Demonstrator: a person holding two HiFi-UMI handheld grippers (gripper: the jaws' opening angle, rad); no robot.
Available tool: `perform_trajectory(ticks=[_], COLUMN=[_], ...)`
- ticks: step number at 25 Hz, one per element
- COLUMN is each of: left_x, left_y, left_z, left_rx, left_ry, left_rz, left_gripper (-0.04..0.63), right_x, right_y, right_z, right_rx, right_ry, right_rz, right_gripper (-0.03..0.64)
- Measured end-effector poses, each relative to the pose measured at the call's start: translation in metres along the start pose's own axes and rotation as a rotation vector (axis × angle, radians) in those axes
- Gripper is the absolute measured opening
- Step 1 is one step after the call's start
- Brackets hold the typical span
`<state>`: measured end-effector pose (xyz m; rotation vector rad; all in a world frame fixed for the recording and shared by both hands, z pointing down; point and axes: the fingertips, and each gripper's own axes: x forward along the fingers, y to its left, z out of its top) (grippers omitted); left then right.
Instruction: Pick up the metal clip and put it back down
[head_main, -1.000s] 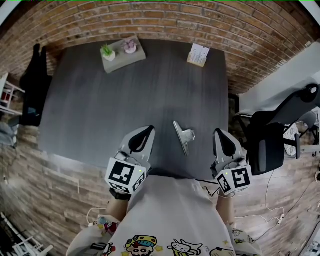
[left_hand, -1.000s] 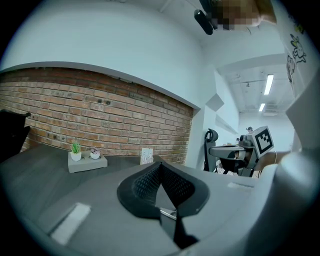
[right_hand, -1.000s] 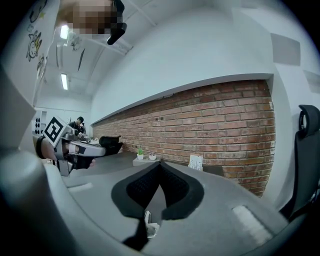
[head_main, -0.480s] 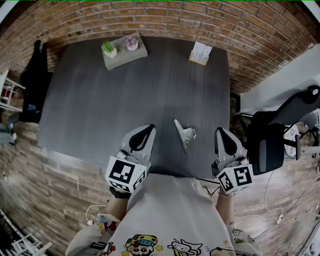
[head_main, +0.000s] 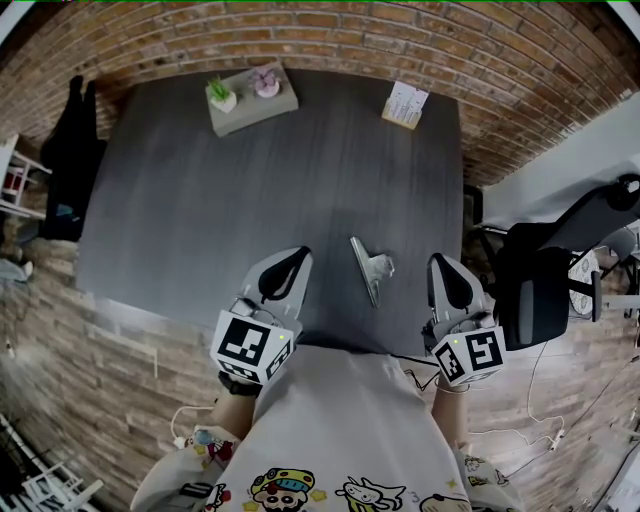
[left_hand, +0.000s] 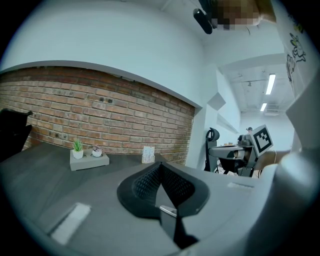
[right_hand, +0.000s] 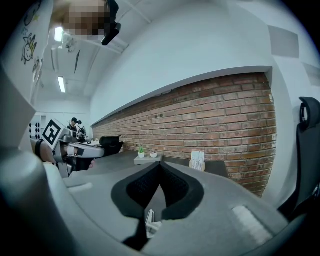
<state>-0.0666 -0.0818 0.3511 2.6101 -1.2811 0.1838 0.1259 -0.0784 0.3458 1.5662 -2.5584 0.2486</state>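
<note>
Jaws: both pairs fully closed, nothing between them. The left gripper (head_main: 296, 258) and right gripper (head_main: 441, 263) are parked at the near edge of the worktop (head_main: 200, 200). The metal clip (head_main: 370, 268) lies flat on the worktop between the two and touches neither.

Change over the last second: practically none. Grippers and clip sit where they were; only the head camera's framing drifted slightly.

Read: either the pickup hasn't started or the clip is already back down; can't say which. Any grab needs a gripper to open first.
</note>
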Motion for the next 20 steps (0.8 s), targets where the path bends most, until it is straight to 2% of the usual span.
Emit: perform_trajectory(ticks=[20], left_x=[0.0013], left_y=[0.0083], left_z=[0.0035], left_rx=[-0.007], left_ry=[0.006], left_rz=[0.013], left_gripper=[0.002], right_x=[0.0095], right_y=[0.0018], right_z=[-0.0011], right_rx=[0.007], right_ry=[0.007], right_rz=[0.010], right_gripper=[0.002])
